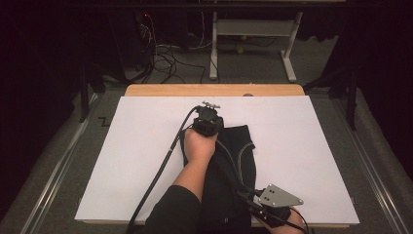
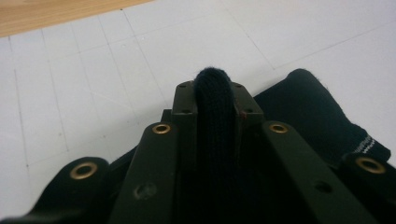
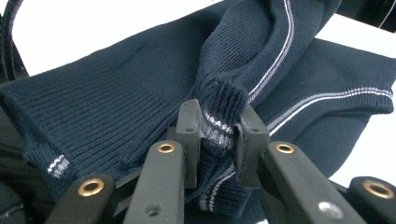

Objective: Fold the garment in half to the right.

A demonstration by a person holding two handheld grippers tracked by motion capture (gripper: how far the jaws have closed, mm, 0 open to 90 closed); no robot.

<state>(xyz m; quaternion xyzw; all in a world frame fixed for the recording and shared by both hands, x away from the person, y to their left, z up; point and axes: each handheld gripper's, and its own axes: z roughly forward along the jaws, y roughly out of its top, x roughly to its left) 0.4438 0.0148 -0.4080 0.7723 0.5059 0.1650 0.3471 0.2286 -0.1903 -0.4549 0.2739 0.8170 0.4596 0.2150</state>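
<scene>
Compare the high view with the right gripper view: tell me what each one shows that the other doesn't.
The high view alone gives the whole white table, its wooden far edge, the floor cables and the left gripper at the sweater's far end. The right gripper view alone gives the ribbed knit, the white stripes and the hem pinched between the right gripper jaws. Both show the dark sweater.
</scene>
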